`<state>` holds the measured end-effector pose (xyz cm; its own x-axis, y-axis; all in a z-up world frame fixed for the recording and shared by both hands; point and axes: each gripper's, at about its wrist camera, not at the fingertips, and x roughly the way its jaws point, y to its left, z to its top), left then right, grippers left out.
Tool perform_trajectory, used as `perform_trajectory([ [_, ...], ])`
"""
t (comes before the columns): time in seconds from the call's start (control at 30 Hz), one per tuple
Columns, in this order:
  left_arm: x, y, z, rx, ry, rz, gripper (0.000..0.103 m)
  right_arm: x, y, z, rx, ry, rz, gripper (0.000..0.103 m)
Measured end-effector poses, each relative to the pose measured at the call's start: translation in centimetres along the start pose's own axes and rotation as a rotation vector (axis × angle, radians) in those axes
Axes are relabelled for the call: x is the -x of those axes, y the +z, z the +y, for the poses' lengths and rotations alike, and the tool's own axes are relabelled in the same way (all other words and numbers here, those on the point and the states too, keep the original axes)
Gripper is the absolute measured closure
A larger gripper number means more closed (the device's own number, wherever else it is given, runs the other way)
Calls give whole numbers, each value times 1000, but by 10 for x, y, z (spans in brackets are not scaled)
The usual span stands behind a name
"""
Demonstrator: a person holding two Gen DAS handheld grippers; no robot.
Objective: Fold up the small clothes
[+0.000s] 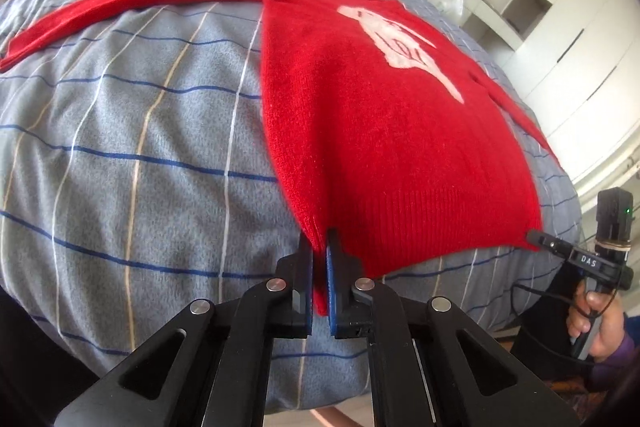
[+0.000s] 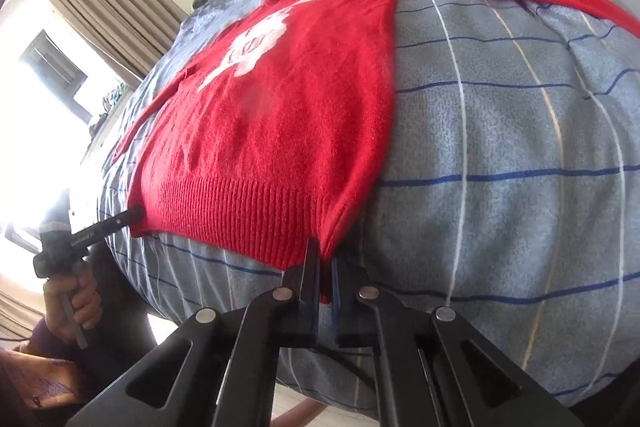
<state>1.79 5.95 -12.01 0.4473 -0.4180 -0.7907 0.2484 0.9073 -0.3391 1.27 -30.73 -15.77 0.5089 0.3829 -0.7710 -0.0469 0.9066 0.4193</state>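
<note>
Red sweater (image 1: 380,131) lying face up and flat on the bed (image 1: 132,147), its white motif (image 1: 404,47) uppermost; one sleeve (image 1: 132,3) stretched out towards 10 o'clock in the left wrist view. Left hand-held gripper (image 1: 320,267) pinching the hem corner at 6 o'clock in its own view; right hand-held gripper (image 2: 326,275) pinching the opposite hem corner, seen at 6 o'clock in the right wrist view and at 4 o'clock (image 1: 538,239) in the left. Step in hand, as judged: both bottom corners secured, the fold itself not yet begun. Next move probably calls for lifting both corners together, evenly, and carrying the hem towards the collar at 12 o'clock; the sleeves, still spread, may need tucking in first.
</note>
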Motion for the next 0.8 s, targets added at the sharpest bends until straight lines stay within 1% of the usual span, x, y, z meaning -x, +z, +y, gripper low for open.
perform_trajectory([
  [0.1,-4,-6,-1,-23,23,27,100,11,-2,2,39,-48,12,99],
  [0.13,-9,-6,-1,-26,39,35,100,9,-2,1,36,-54,17,99],
  [0.23,-21,-2,3,10,49,51,100,-7,-3,-5,19,-74,32,99],
  [0.3,-20,-3,0,-6,62,46,100,-13,-4,-7,21,-91,25,99],
  [0.4,-17,-6,-6,-47,84,26,98,-11,-6,2,60,-123,1,99],
  [0.47,-15,-6,-8,-50,83,15,96,-9,-8,4,69,-127,-12,98],
  [0.5,-13,-6,-8,-49,86,9,94,-8,-8,4,69,-126,-18,98],
  [0.53,-12,-5,-9,-48,91,3,91,-7,-8,4,66,-124,-25,95],
  [0.57,-10,-4,-10,-48,91,-1,82,-4,-8,4,62,-119,-32,93],
  [0.6,-7,-4,-11,-47,93,-7,71,-1,-10,4,58,-117,-35,85],
  [0.63,-2,-5,-11,-45,98,-19,64,1,-10,4,55,-120,-38,76],
  [0.67,3,-5,-11,-42,106,-34,51,5,-12,4,53,-123,-42,71],
  [0.7,9,-6,-11,-37,111,-54,42,9,-13,4,51,-127,-48,62],
  [0.73,15,-6,-11,-30,115,-74,39,12,-15,4,49,-129,-57,57],
  [0.8,28,-4,-7,-6,127,-112,31,21,-16,6,47,-145,-85,55],
])
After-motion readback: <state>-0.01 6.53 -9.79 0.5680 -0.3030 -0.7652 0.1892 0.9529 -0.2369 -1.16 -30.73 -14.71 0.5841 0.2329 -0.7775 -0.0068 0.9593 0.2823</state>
